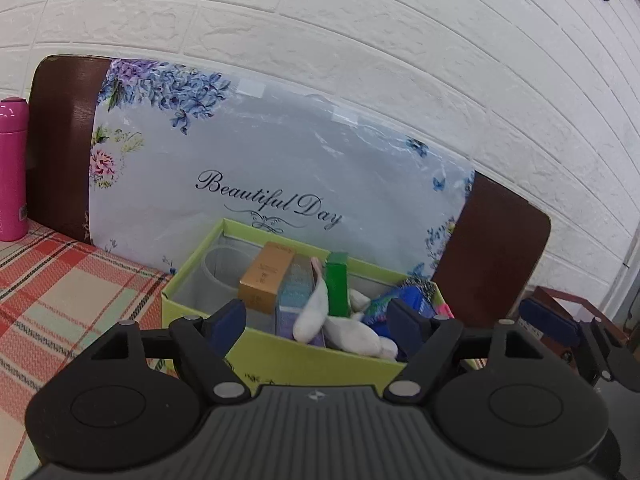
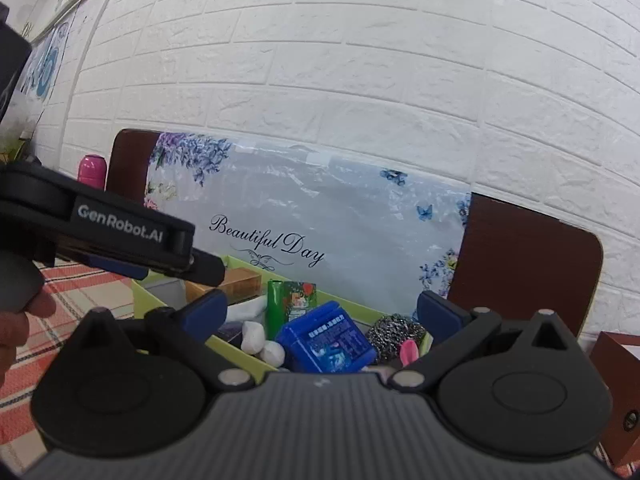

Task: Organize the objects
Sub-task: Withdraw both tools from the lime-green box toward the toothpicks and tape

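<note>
An open lime-green box (image 1: pixel 280 356) stands on the table in front of both grippers. Inside it are a clear cup (image 1: pixel 218 272), a tan carton (image 1: pixel 266 280), a green carton (image 1: pixel 337 284), white soft pieces (image 1: pixel 352 332), a blue packet (image 2: pixel 328 340) and a steel scourer (image 2: pixel 394 334). My left gripper (image 1: pixel 316 316) is open over the box's near wall, with nothing between its fingers. My right gripper (image 2: pixel 322 308) is wide open over the box's right part and also holds nothing. The left gripper's fingers (image 2: pixel 200 266) reach in from the left in the right wrist view.
A floral board (image 1: pixel 280 160) reading "Beautiful Day" leans on the white brick wall behind the box. A pink bottle (image 1: pixel 12 168) stands at far left on the plaid tablecloth (image 1: pixel 60 288). A brown box (image 2: pixel 616 380) sits at right. A person's hand (image 2: pixel 16 320) shows at the left edge.
</note>
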`<state>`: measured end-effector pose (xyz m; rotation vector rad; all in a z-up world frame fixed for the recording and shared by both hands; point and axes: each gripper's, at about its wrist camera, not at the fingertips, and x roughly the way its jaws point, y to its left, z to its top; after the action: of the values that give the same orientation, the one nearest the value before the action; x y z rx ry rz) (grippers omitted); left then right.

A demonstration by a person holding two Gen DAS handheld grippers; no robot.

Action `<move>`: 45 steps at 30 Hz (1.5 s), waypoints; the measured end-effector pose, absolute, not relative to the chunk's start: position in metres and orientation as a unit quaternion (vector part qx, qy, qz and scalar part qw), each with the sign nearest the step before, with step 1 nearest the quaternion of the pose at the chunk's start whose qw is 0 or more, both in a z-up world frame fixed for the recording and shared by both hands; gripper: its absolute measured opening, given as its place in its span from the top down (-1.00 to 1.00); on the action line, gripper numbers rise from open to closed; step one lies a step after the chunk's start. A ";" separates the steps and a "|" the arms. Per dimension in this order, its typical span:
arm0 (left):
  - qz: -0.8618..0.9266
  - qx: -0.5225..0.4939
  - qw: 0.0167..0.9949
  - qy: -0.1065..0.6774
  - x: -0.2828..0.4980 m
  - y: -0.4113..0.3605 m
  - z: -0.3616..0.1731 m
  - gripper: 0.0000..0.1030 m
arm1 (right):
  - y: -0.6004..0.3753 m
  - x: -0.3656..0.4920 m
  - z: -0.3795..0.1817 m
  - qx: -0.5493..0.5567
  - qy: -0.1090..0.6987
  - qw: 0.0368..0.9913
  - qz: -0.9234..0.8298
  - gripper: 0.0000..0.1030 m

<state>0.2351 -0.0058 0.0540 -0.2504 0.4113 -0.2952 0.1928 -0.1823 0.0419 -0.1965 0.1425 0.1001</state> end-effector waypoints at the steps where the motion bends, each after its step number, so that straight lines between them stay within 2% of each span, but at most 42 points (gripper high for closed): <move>1: -0.145 -0.117 0.960 0.210 0.227 -0.009 0.054 -0.58 | -0.184 0.181 0.041 -0.091 0.073 0.992 0.048 -1.00; 14: -0.148 -0.099 0.939 0.294 0.142 -0.034 0.002 -0.62 | -0.212 0.077 -0.025 0.006 0.151 0.988 0.018 -1.00; 18: -0.139 -0.094 0.935 0.313 0.133 -0.039 -0.009 -0.62 | -0.222 0.069 -0.026 0.035 0.141 0.989 0.010 -1.00; 27: -0.127 -0.090 0.932 0.327 0.128 -0.049 -0.013 -0.63 | -0.237 0.068 -0.029 0.051 0.158 0.986 0.002 -1.00; 34: -0.125 -0.081 0.932 0.330 0.133 -0.065 -0.011 -0.63 | -0.253 0.078 -0.025 -0.011 0.164 0.986 -0.023 -1.00; 38: -0.127 -0.081 0.931 0.332 0.136 -0.072 -0.011 -0.63 | -0.275 0.091 -0.026 -0.007 0.175 0.983 -0.050 -1.00; 45: -0.145 -0.058 0.927 0.341 0.143 -0.101 -0.015 -0.63 | -0.310 0.108 -0.025 0.005 0.152 0.983 -0.101 -1.00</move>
<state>0.1433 -0.1008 -0.0147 -0.1186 0.6994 -0.2979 0.1078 -0.3098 -0.0254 0.0099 0.3063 -0.2041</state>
